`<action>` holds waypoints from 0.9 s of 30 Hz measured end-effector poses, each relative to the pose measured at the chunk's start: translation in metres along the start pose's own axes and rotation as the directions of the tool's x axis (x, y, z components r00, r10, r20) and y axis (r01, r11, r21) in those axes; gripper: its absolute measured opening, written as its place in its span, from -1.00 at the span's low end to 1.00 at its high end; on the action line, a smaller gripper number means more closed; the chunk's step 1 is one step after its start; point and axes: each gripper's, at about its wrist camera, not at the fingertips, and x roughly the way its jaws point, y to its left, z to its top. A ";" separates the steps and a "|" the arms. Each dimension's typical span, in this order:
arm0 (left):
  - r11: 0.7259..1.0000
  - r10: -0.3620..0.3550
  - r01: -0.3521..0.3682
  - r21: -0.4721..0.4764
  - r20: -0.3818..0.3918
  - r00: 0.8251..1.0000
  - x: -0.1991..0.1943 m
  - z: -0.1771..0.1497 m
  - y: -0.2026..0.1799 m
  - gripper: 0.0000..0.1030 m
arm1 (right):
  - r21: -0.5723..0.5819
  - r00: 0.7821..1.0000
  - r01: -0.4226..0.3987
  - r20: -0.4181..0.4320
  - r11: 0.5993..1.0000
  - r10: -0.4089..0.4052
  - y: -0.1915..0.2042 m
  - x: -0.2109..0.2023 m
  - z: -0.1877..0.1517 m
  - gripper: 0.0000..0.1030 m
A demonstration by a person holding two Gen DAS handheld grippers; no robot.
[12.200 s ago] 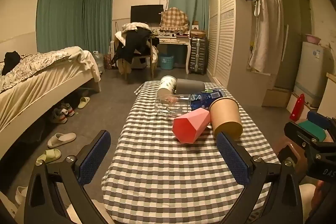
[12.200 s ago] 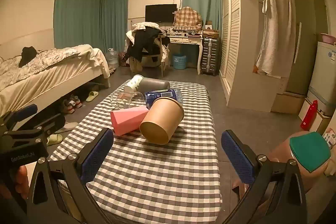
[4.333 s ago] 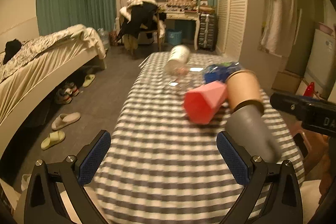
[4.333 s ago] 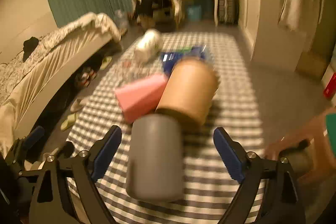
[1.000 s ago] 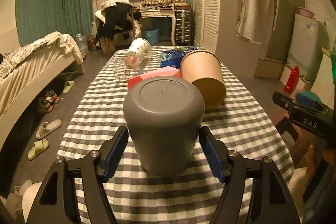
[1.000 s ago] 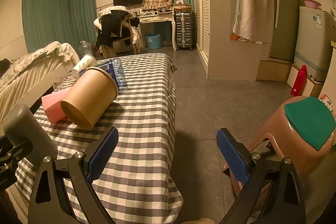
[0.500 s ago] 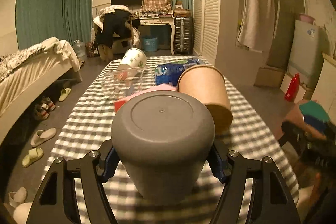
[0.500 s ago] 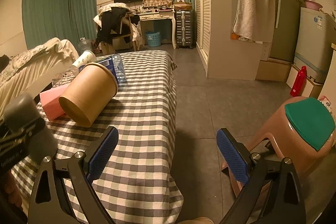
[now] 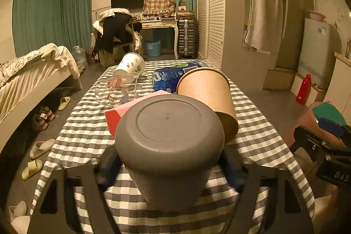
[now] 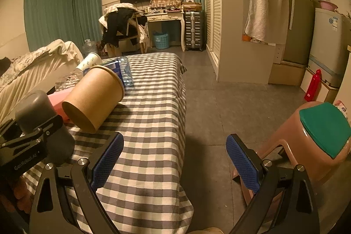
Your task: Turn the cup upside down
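Observation:
My left gripper (image 9: 169, 170) is shut on the grey cup (image 9: 169, 146). The cup's flat base faces up and toward the camera, and it fills the lower middle of the left wrist view, raised a little over the checked tablecloth (image 9: 252, 128). The cup's mouth is hidden. In the right wrist view the grey cup (image 10: 37, 111) shows at the left edge, clamped in the left gripper (image 10: 28, 142). My right gripper (image 10: 175, 159) is open and empty, off the table's right side above the floor.
Behind the grey cup lie a brown paper cup (image 9: 208, 91), a pink box (image 9: 122, 111), a clear glass (image 9: 118, 89), a blue bottle (image 9: 171, 76) and a white patterned cup (image 9: 131, 65). A brown stool with a green seat (image 10: 322, 124) stands right of the table.
The grey cup, held in my left gripper, has come up and closer to the camera over the last second. My right gripper has stayed open and almost still.

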 end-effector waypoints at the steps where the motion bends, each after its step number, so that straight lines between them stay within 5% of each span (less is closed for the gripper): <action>1: 1.000 0.011 -0.011 -0.005 0.015 1.000 -0.004 0.001 0.001 0.76 | -0.004 1.000 -0.001 0.006 1.000 0.001 0.001 -0.002 0.000 0.84; 15: 0.998 0.042 -0.032 -0.052 0.194 0.980 -0.092 0.027 0.030 1.00 | -0.050 0.991 -0.055 0.119 0.997 0.060 0.037 -0.075 0.014 0.84; 27: 0.989 0.069 -0.050 -0.139 0.137 0.988 -0.111 -0.016 0.078 1.00 | -0.108 0.991 -0.073 0.108 0.991 0.084 0.082 -0.091 -0.006 0.99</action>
